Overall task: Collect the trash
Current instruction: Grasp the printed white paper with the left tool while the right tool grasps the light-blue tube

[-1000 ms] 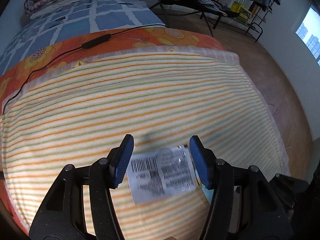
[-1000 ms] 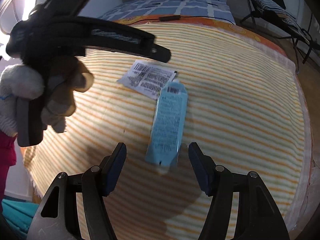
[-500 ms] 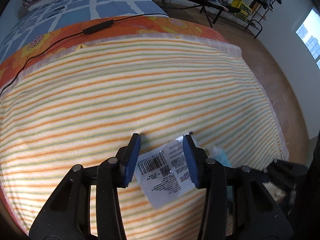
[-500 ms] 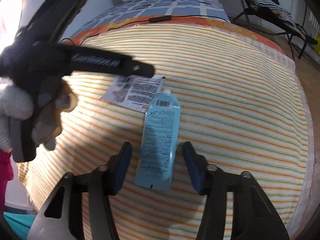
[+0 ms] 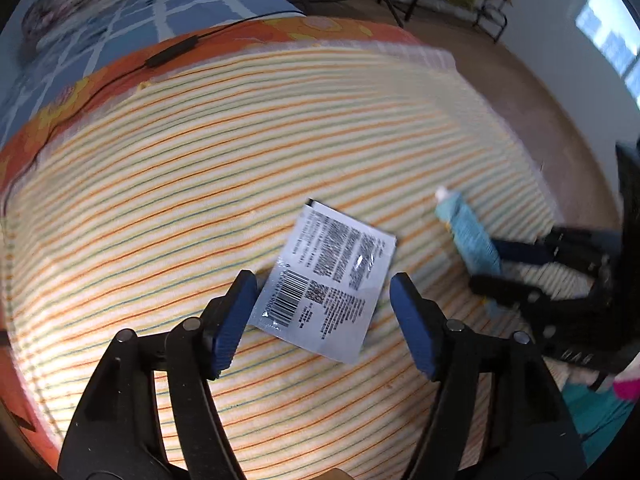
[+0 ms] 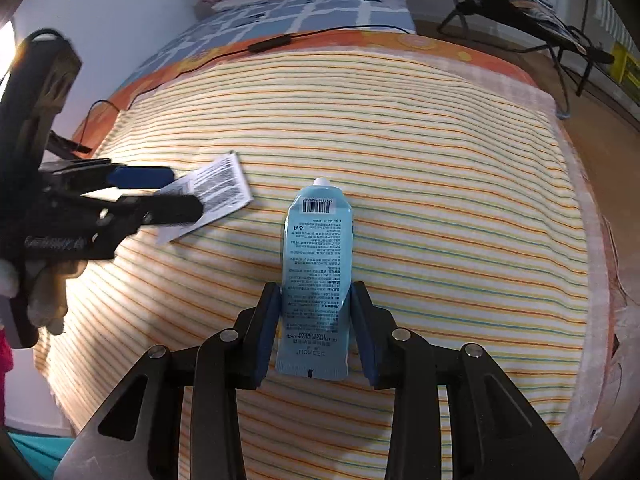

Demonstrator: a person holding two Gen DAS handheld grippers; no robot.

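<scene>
A silver sachet with a barcode lies flat on the striped blanket. My left gripper is open, its blue pads on either side of the sachet's near end, apart from it. The sachet and left gripper also show in the right wrist view. A light blue tube with a white cap lies on the blanket. My right gripper has closed onto the tube's lower half, both pads touching its sides. The tube and right gripper also show in the left wrist view.
The blanket covers a bed with an orange flowered sheet and a blue checked cover beyond. A black cable with an inline switch lies across the sheet. A folding chair stands on the wooden floor at right.
My left gripper has opened wider and the sachet now lies further ahead between the pads. My right gripper has moved forward and closed on the blue tube.
</scene>
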